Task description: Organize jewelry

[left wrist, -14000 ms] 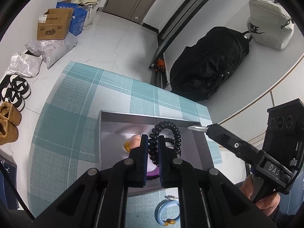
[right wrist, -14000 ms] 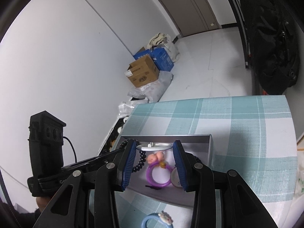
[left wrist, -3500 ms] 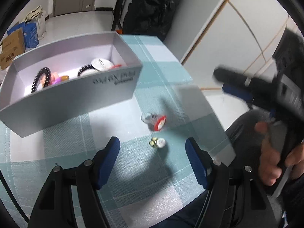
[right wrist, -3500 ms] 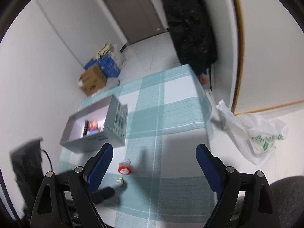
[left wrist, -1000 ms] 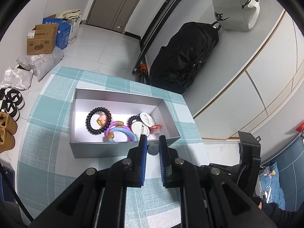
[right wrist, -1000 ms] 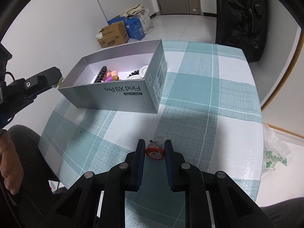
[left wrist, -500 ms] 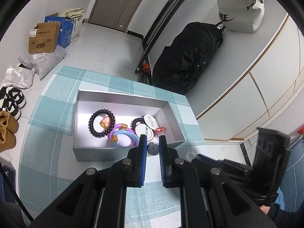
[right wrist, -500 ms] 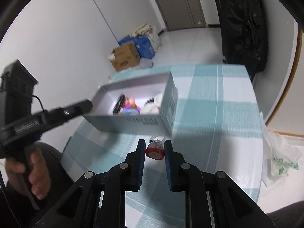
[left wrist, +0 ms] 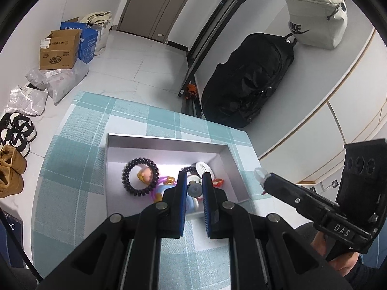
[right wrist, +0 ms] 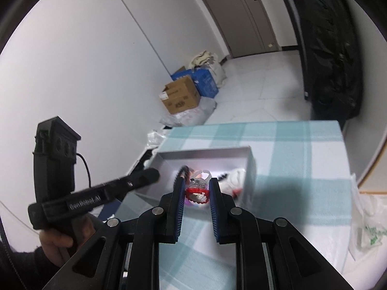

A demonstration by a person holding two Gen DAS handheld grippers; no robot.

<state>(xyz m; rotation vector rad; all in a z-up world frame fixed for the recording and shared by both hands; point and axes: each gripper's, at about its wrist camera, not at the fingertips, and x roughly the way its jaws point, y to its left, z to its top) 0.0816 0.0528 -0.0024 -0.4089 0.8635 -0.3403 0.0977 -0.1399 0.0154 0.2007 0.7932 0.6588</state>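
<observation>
An open grey box [left wrist: 167, 149] sits on the teal checked tablecloth [left wrist: 72, 169]. It holds a black coil bracelet [left wrist: 130, 181], a purple bangle, a white piece and a red piece. My left gripper [left wrist: 194, 189] is shut on a small grey round piece [left wrist: 195, 189] above the box's near edge. My right gripper [right wrist: 196, 192] is shut on a clear ring with a red top [right wrist: 197, 189], held over the box [right wrist: 203, 153]. The right gripper also shows in the left wrist view [left wrist: 263, 178], above the box's right wall.
A black backpack [left wrist: 246, 82] and a beige bag [left wrist: 314, 17] stand against the wall beyond the table. Cardboard boxes [left wrist: 60, 48], plastic bags and shoes [left wrist: 14, 133] lie on the floor to the left. A white plastic bag [right wrist: 367, 224] hangs off the table's right.
Both grippers have moved forward over the box. The right gripper has carried the red-topped ring from over the tablecloth to above the box. The left still grips the grey piece.
</observation>
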